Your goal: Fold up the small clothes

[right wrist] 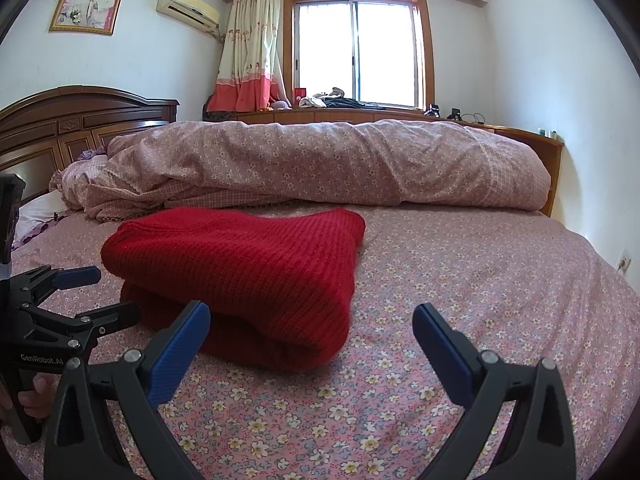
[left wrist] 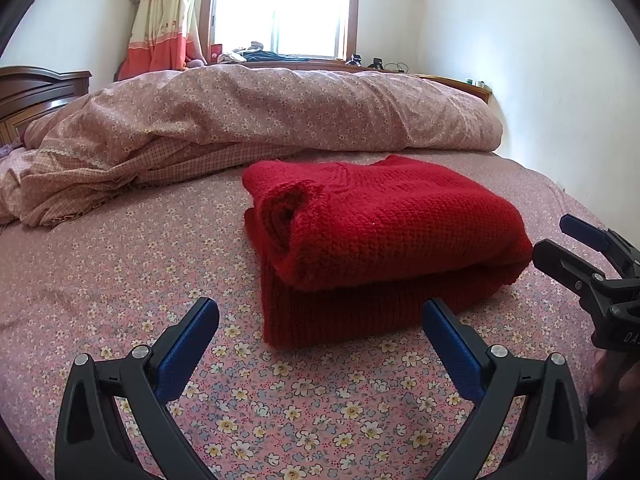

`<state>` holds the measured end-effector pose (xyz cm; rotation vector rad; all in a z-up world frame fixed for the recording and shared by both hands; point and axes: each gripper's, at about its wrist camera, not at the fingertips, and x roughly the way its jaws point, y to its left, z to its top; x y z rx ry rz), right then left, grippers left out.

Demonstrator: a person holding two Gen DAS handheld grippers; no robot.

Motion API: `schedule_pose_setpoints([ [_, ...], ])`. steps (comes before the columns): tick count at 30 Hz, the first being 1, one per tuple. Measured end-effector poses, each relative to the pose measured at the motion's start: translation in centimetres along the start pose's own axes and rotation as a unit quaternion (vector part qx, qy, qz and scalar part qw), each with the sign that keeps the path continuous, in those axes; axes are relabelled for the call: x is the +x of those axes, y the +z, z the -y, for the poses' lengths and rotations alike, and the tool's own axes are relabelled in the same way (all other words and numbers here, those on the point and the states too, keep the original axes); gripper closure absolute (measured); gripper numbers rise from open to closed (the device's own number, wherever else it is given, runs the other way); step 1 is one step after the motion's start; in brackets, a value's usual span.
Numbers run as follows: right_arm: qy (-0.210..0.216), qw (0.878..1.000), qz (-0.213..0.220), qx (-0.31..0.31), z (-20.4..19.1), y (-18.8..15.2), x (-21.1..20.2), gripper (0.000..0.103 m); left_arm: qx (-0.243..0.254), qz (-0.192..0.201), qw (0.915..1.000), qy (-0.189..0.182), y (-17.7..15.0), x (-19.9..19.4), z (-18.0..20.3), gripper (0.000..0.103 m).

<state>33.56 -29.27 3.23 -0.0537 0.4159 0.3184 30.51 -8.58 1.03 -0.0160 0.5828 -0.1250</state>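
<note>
A red knitted sweater (left wrist: 380,236) lies folded into a thick rectangular stack on the floral bedsheet (left wrist: 120,280); the right wrist view shows the sweater (right wrist: 248,268) left of centre. My left gripper (left wrist: 320,320) is open just in front of the stack, with nothing between its blue pads. My right gripper (right wrist: 312,324) is open too, in front of the sweater's right corner and holding nothing. Each gripper shows in the other's view: the right one (left wrist: 556,240) at the far right edge, the left one (right wrist: 100,292) at the far left, both open.
A rolled floral duvet (left wrist: 280,112) lies across the bed behind the sweater. A dark wooden headboard (right wrist: 80,120) stands at the left, a window (right wrist: 356,48) and a cluttered ledge at the back. Bare sheet (right wrist: 500,280) stretches right of the sweater. A hand (right wrist: 36,392) grips the left handle.
</note>
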Motion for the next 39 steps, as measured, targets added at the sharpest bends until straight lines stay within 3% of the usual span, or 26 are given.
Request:
schedule_pose_setpoints([
  [39,0.003,1.000,-0.005,-0.003,0.25,-0.34,0.52,0.000,-0.002,-0.004,1.0000,0.001,-0.23,0.30,-0.13,0.005],
])
